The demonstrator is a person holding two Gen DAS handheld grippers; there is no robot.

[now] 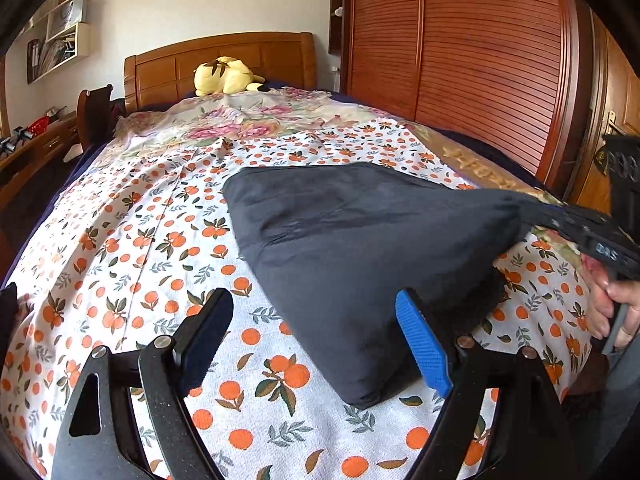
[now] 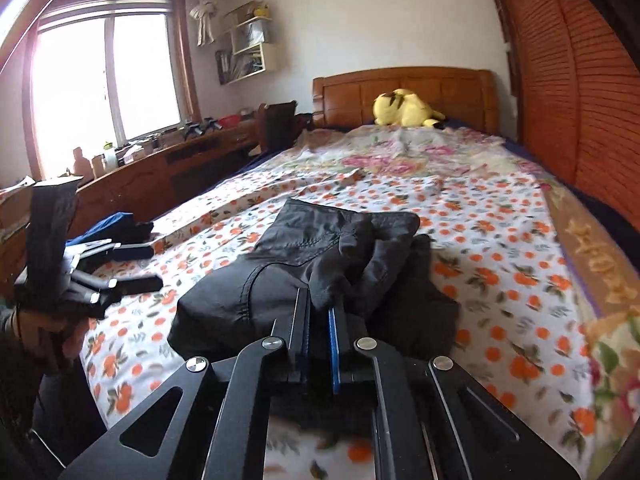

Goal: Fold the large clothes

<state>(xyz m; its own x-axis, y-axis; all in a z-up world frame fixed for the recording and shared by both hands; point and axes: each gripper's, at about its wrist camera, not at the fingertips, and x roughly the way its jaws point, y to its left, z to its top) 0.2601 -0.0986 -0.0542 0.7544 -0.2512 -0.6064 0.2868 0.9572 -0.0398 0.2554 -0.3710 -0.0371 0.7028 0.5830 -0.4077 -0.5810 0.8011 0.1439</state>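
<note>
With my right tongs [image 2: 320, 312] pinching a bunched edge of the dark trousers [image 1: 352, 248] lying half-folded on the orange-print bedsheet [image 1: 140, 240], I should lift slowly and evenly, bringing my spread, empty left tongs [image 1: 316, 344] to the near corner.

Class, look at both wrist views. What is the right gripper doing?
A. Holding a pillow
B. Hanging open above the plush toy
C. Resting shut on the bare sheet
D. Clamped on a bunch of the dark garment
D: the right gripper has its jaws closed on a fold of the dark garment.
</note>
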